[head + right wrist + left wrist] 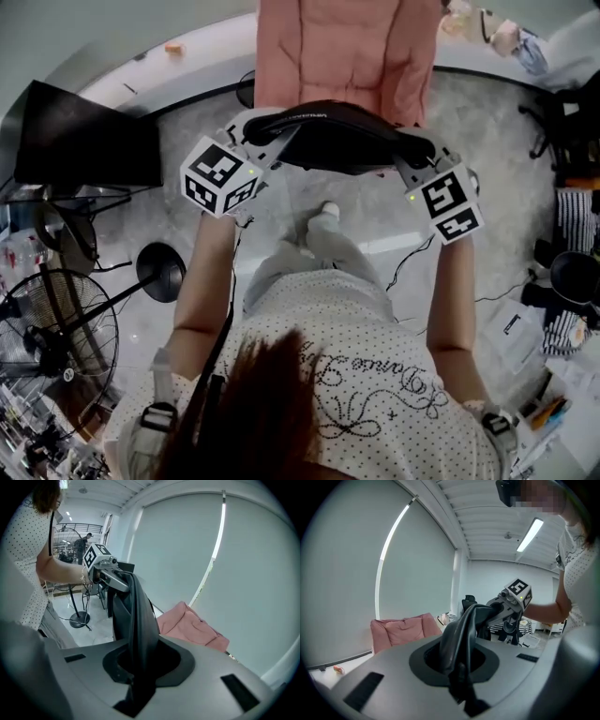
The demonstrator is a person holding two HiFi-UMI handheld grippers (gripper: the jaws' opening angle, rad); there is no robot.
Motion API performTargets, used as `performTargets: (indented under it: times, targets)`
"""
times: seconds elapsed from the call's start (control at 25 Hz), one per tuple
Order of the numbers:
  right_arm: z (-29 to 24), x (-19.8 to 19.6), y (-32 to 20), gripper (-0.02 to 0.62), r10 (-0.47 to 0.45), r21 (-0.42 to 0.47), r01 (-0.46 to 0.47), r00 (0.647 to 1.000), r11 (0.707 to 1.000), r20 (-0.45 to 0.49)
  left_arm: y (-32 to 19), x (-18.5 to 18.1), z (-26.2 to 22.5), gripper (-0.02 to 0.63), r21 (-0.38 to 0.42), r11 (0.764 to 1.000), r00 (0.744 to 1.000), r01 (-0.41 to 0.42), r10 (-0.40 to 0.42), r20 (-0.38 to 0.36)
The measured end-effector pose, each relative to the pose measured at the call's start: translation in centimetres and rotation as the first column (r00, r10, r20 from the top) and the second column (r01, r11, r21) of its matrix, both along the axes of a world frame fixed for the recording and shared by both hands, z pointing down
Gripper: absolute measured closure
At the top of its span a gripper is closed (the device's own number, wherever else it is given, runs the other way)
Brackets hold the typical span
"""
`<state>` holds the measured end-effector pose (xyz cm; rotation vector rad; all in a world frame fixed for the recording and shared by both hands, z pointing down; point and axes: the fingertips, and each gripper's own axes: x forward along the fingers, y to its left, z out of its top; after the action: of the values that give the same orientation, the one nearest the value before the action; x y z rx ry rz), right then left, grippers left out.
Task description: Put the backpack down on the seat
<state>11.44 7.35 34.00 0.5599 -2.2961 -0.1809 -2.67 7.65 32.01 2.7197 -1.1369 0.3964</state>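
Left hand-held gripper and right hand-held gripper clamp the backpack; its fabric may slip out short of the seat.

One backpack, one pink seat (cushioned) — two tools, one fan

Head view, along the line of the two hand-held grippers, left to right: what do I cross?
Black screen → left hand-held gripper → black backpack → right hand-held gripper.
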Motion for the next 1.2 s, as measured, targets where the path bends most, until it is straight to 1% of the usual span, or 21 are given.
performTargets:
  times: [0.2, 0.32, 0.56, 0.8, 1.0, 1.2]
  targets:
    - [-1.0, 1.6, -5.1, 0.537, -0.034, 0.018, 0.034, 0.999, 0.999, 0.016, -4.1, 1.6, -0.9, 0.571, 0.016, 0.999, 0.999, 0.051, -0.051, -0.006]
    - [-1.2, 2.0, -7.5, 0.537, -0.041, 0.017, 0.041, 0.999, 0.999, 0.029, -6.2, 2.1, -1.0, 0.571, 0.009, 0.997, 0.997, 0.072, -0.072, -0.005]
    - [-0.4, 1.8, -10.3, 0.537, -0.035, -0.022, 0.036, 0.998, 0.999, 0.046, -9.1, 1.9, -0.3, 0.571, -0.016, 0.997, 0.997, 0.071, -0.071, 0.021]
    - [1.3, 0.2, -13.9, 0.541, 0.006, -0.057, -0.004, 1.000, 0.998, 0.027, -13.3, 0.3, 1.9, 0.571, -0.064, 0.997, 0.999, 0.033, -0.033, 0.001]
    - [2.4, -1.6, -17.5, 0.548, 0.063, -0.085, -0.062, 0.998, 0.994, 0.010, -17.1, -1.6, 3.5, 0.571, -0.096, 0.995, 0.999, -0.027, 0.024, -0.027]
    - [3.9, -3.6, -20.8, 0.552, 0.118, -0.130, -0.116, 0.993, 0.985, 0.007, -21.2, -3.6, 5.2, 0.571, -0.127, 0.989, 0.995, -0.082, 0.074, -0.064]
